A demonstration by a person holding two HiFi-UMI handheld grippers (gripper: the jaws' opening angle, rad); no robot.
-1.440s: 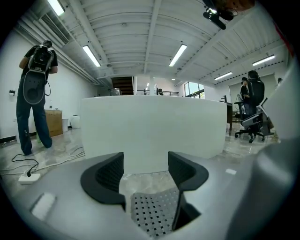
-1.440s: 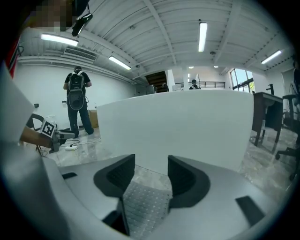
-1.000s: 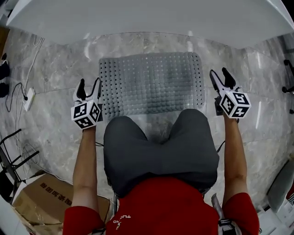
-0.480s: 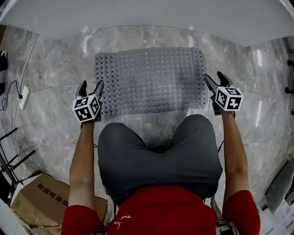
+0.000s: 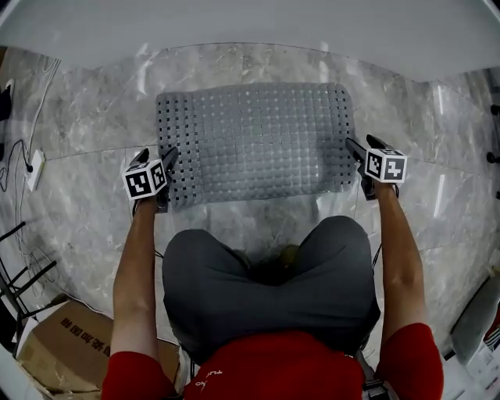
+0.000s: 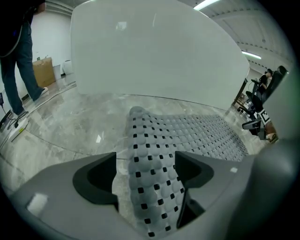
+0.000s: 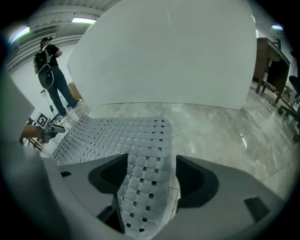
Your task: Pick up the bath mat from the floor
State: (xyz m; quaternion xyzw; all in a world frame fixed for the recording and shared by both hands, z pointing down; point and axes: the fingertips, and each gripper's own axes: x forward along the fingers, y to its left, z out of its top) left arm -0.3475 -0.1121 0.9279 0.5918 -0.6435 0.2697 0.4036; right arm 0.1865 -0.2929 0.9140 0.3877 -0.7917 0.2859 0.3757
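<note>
Black jaws on the left gripper (image 5: 155, 156) and right gripper (image 5: 362, 144) have just been opening and stand wide, unclenched, straddling the 9 and 3 o'clock edges of the bath mat (image 5: 254, 137) without pinching. Both forearms (image 5: 133, 266) stretch down beside the knees (image 5: 203, 250). Marble floor (image 5: 94, 117) bears the mat; a white curved panel (image 5: 250, 23) stands at 12 o'clock.

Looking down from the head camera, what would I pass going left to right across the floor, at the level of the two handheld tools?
White power strip → left gripper → grey perforated rubber bath mat → right gripper.
</note>
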